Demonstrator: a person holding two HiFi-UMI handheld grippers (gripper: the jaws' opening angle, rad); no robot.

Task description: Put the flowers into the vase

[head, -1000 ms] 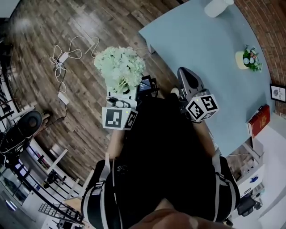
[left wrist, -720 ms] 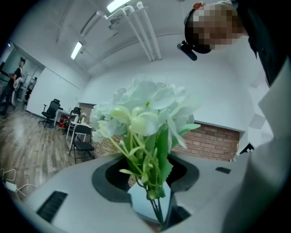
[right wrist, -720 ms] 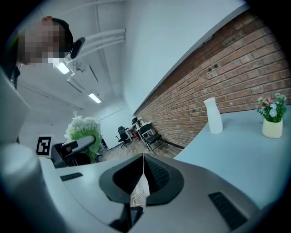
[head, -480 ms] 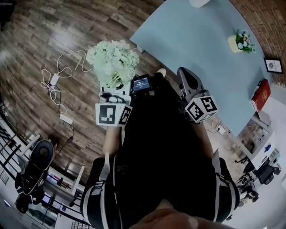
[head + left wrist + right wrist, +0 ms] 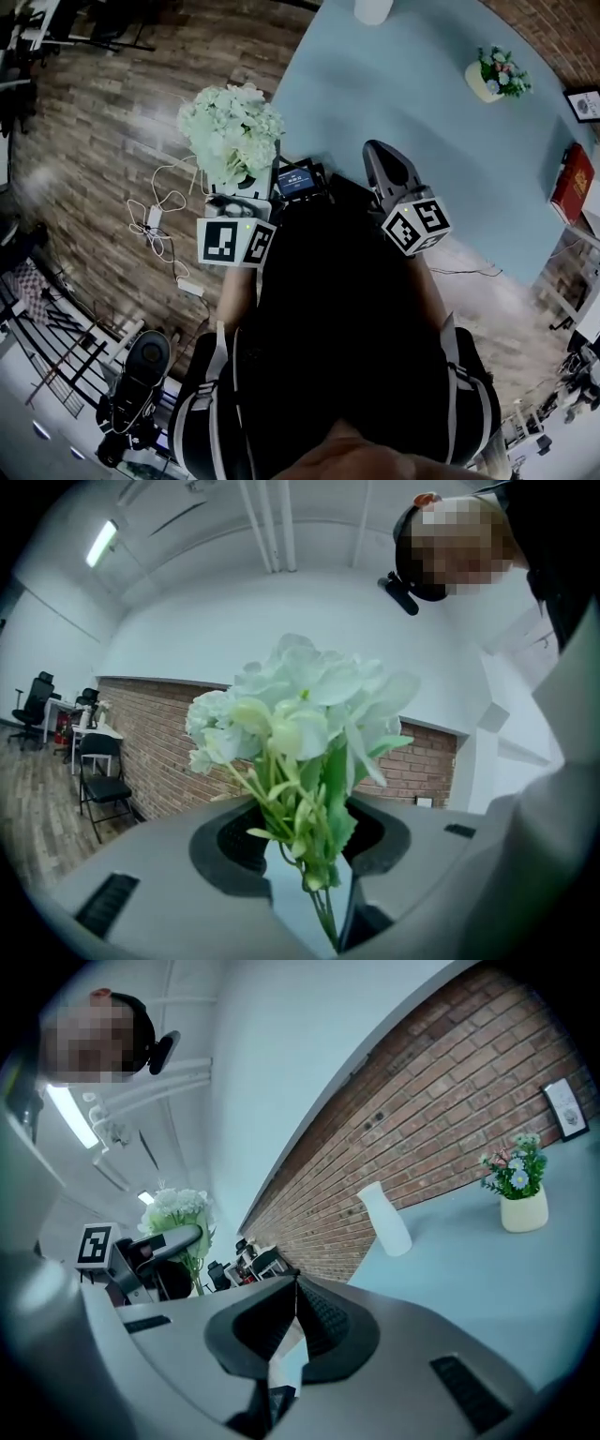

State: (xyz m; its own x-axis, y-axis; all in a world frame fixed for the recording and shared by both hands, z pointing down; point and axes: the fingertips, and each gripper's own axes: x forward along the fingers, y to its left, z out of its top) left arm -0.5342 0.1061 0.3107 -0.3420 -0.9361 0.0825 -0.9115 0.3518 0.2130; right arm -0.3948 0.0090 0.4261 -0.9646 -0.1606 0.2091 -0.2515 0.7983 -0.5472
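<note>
Our left tongs (image 5: 302,834) are clamped on the flowers (image 5: 300,710). The pads nip the thin green stems (image 5: 325,911) low down, and the pale heads stand well above the jaws. In the head view the bunch hangs over the wood floor (image 5: 94,141), just beside the near edge of the desk (image 5: 422,122) and not yet above it.

Our right tongs (image 5: 295,1283) are closed tip to tip with nothing between them, and they point across the desk. The vase (image 5: 384,1218), white with a narrow neck, stands near the far edge, well apart from the bunch. A small pot (image 5: 523,1211) of mixed blooms sits to its right, by the brick wall (image 5: 450,1101).

We judge the bunch to be light but top-heavy. The heads look soft and easily crushed, so the stems are the only sound place to grip. They are thin and likely smooth, and the bunch could swivel or slide between the pads if we swing it fast. We cannot tell how much stem hangs below the jaws. If it is short, the ends will be hard to thread into so narrow a neck. The vase looks light enough to tip when nudged, so we think the empty tongs could steady its body.
</note>
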